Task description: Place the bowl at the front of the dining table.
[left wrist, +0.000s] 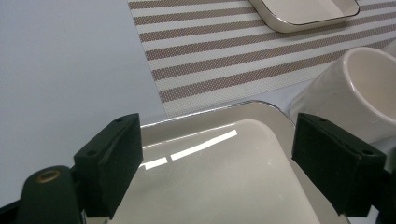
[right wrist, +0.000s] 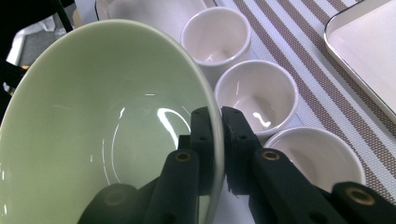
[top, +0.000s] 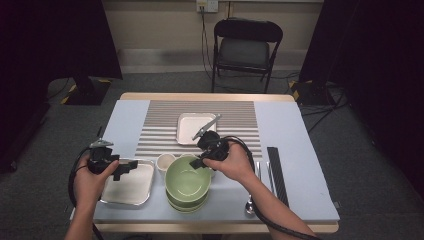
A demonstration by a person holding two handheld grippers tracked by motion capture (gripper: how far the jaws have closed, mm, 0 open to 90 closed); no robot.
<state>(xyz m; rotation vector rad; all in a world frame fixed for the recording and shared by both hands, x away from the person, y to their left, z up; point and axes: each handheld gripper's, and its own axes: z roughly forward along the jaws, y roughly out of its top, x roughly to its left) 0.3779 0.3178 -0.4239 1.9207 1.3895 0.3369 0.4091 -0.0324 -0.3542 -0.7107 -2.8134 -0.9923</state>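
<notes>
Green bowl pinched at its rim

The right gripper (right wrist: 217, 140) clamps the glossy, pale green bowl (right wrist: 102, 121), unmarked; the left gripper (left wrist: 217, 163) gapes wide, empty.

No writing, label, brand, number or sign can be read anywhere in these pictures.
</notes>
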